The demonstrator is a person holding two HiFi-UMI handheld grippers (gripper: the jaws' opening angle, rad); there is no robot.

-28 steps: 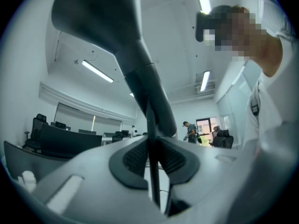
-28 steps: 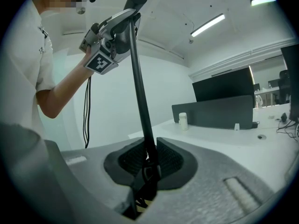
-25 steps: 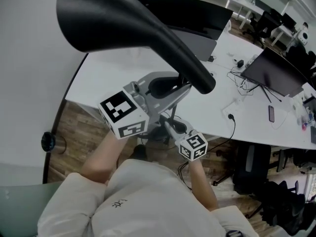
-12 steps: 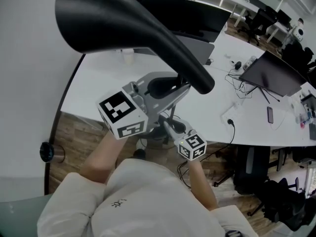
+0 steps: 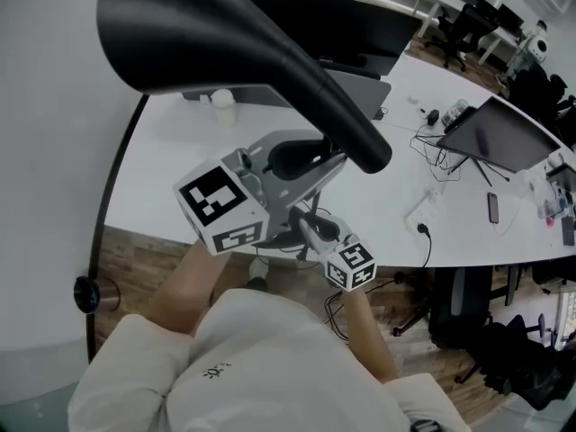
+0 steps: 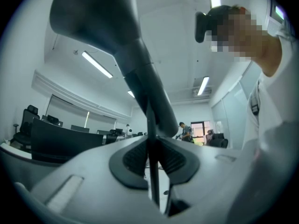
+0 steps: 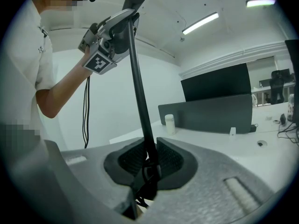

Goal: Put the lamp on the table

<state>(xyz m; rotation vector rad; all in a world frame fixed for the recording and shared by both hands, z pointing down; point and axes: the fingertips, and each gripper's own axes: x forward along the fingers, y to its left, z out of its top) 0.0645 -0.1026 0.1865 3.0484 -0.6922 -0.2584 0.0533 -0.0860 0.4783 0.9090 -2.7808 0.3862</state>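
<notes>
A black lamp with a wide horn-shaped shade [image 5: 207, 34] hangs in the air in front of me, held by both grippers. My left gripper [image 5: 304, 158] is shut on the thin pole just below the shade's neck. In the left gripper view the pole [image 6: 149, 139] runs up between the pads of the left gripper [image 6: 152, 171] to the shade [image 6: 93, 13]. My right gripper [image 5: 312, 229] is shut on the pole lower down. In the right gripper view the pole [image 7: 140, 92] rises from the right gripper [image 7: 150, 164] toward the left gripper [image 7: 110, 36]. The lamp's foot is hidden. The white table [image 5: 387, 196] lies just beyond.
On the table stand dark screens [image 5: 342, 25], a tilted monitor [image 5: 499, 138], a white bottle [image 5: 222, 106], a phone [image 5: 493, 207] and loose cables [image 5: 436, 156]. A white wall is at the left, with a metal doorstop [image 5: 90, 293] on the wooden floor. Office chairs [image 5: 468, 313] sit under the table's right side.
The table has drifted nearer and lower in the head view. Both grippers keep the same hold on the lamp.
</notes>
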